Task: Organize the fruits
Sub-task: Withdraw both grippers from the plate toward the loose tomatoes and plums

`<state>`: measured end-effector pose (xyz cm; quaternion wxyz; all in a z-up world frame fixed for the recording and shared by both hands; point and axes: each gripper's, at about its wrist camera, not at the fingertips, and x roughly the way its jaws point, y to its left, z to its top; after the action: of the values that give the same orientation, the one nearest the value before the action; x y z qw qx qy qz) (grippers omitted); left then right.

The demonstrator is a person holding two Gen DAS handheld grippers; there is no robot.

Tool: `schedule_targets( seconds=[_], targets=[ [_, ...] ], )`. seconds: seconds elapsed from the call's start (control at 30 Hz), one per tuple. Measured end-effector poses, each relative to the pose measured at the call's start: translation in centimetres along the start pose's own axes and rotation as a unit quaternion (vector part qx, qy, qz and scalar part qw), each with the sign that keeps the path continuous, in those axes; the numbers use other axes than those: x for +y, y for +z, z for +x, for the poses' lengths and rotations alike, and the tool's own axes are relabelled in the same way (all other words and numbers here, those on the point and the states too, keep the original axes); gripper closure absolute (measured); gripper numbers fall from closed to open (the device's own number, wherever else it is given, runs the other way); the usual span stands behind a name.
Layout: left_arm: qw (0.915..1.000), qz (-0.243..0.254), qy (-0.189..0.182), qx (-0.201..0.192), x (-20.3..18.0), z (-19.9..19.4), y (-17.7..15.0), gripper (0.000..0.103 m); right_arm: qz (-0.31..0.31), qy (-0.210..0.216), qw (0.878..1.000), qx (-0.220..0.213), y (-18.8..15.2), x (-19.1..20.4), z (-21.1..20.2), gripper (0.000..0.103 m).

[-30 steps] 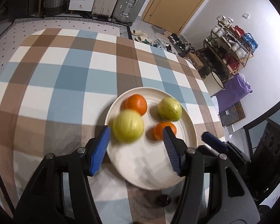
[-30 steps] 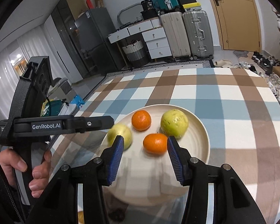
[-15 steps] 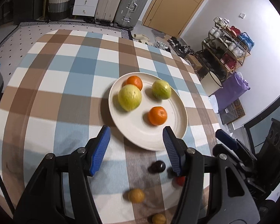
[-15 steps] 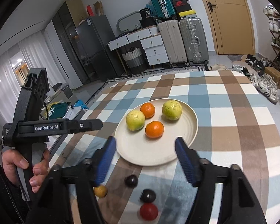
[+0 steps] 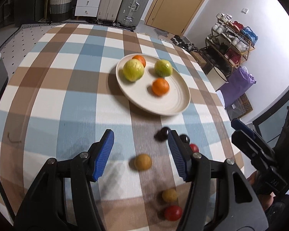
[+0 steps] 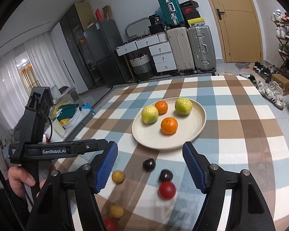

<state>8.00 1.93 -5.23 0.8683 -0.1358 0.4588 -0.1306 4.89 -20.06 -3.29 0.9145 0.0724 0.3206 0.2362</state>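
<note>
Short of the cream plate (image 6: 199, 124) | we hold the left gripper (image 5: 140, 155) with jaws apart, empty, above a yellow fruit (image 5: 143, 161) | right gripper (image 6: 150, 166) jaws opening, gripping nothing, over a dark fruit (image 6: 149, 164) | two oranges (image 6: 169, 125) and two green fruits (image 6: 183, 106) lie on that plate

plate (image 5: 180, 106) of fruit, left gripper (image 5: 140, 154) empty

Left tongs (image 5: 140, 152): black plastic arms, blue ribbed pads, silver screws at pivots. Right tongs (image 6: 150, 166): same build, black arms, blue ribbed pads, silver screws. White "GenRobot.AI" lettering on black side bar of left tongs. Dark sleeve at hand (image 6: 19, 181).
</note>
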Motion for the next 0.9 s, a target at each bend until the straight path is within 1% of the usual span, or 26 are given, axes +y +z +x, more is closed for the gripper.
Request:
schedule_targets(
  seconds=[0.13,0.23,0.37,0.57,0.7,0.9],
  targets=[
    [1.0000,0.004,0.002,-0.001,-0.3,-0.5,-1.9,0.041,-0.004,-0.004,1.000,0.006,-1.0,0.3,-0.6,0.031],
    [1.0000,0.002,0.001,-0.005,-0.3,-0.9,-3.1,0.039,0.001,-0.006,1.000,0.007,-1.9,0.3,-1.3,0.028],
    [0.9999,0.008,-0.002,-0.009,-0.8,-1.5,-4.8,0.026,0.003,-0.009,1.000,0.011,-2.9,0.6,-1.9,0.028],
    [0.9997,0.021,0.005,-0.006,-1.3,-1.9,-7.3,0.021,0.008,-0.010,1.000,0.018,-4.1,0.7,-2.2,0.028],
    [0.9995,0.029,0.009,0.004,-1.4,-1.6,-8.7,0.021,0.013,-0.013,1.000,0.019,-4.8,0.7,-2.6,0.028],
    [0.9983,0.053,0.018,0.016,-2.2,-1.2,-10.7,0.019,0.016,-0.022,0.999,0.022,-5.6,0.8,-3.0,0.028]
  ],
)
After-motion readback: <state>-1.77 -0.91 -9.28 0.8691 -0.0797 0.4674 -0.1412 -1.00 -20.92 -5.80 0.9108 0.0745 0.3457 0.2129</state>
